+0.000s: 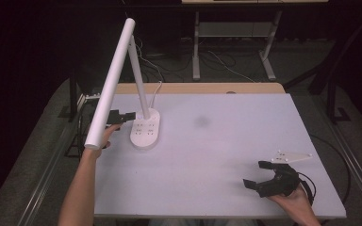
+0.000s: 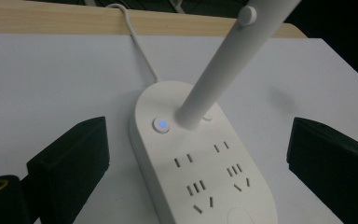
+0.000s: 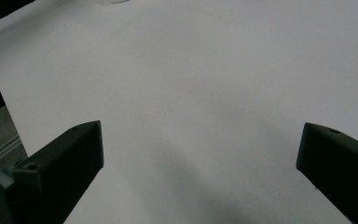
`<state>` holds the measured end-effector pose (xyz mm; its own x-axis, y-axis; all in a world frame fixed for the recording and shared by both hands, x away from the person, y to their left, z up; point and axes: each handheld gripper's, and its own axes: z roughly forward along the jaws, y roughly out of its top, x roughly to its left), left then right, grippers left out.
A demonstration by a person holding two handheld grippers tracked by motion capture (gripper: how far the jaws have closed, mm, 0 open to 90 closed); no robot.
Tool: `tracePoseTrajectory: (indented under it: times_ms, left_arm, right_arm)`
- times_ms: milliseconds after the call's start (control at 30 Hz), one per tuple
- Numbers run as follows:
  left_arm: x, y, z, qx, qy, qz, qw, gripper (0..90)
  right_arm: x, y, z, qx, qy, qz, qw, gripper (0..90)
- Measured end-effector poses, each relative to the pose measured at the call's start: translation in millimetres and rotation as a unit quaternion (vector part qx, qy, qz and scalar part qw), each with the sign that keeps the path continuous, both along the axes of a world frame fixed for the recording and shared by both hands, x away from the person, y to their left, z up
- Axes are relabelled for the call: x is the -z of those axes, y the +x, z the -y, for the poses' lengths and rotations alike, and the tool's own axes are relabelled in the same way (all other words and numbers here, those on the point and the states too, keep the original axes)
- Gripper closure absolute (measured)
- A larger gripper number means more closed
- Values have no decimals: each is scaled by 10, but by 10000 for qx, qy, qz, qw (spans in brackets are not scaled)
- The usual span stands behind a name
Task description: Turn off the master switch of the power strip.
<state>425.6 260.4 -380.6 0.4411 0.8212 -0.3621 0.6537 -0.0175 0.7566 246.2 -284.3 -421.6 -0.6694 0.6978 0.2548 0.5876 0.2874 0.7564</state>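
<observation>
Lamp base (image 1: 145,128) stood at centre left of the high view, left gripper (image 1: 122,116) just beside it, jaws spread, grasping nothing. Right gripper (image 1: 260,175), lower right, likewise released.

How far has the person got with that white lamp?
Barely started. The lamp stands unlit, though a blue light glows on its base button. The left gripper is open beside the base, touching nothing. The right gripper waits open over the table. Any pressing remains.

No readable text, label or number anywhere (lamp base (image 2: 205,158) bears plain sockets, lit blue button (image 2: 161,125)).
</observation>
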Motion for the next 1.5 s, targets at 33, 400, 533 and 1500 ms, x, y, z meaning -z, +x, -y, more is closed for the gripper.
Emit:
tracePoseTrajectory:
  times_ms: [33,400,533,1500]
  left_arm:
    - [0,12,-1,-24,-21,-6,10000,56]
    - [-10,176,39,-173,-29,-71,9998,131]
    - [13,224,55,-264,-113,-93,9995,143]
    - [232,391,84,-511,-620,-224,9965,473]
  right_arm:
    - [0,0,0,0,-2,-3,10000,0]
    - [3,0,7,-12,-25,14,10000,0]
    - [5,-1,3,-5,-35,-12,10000,0]
    - [27,4,-3,-29,-70,-44,10000,0]
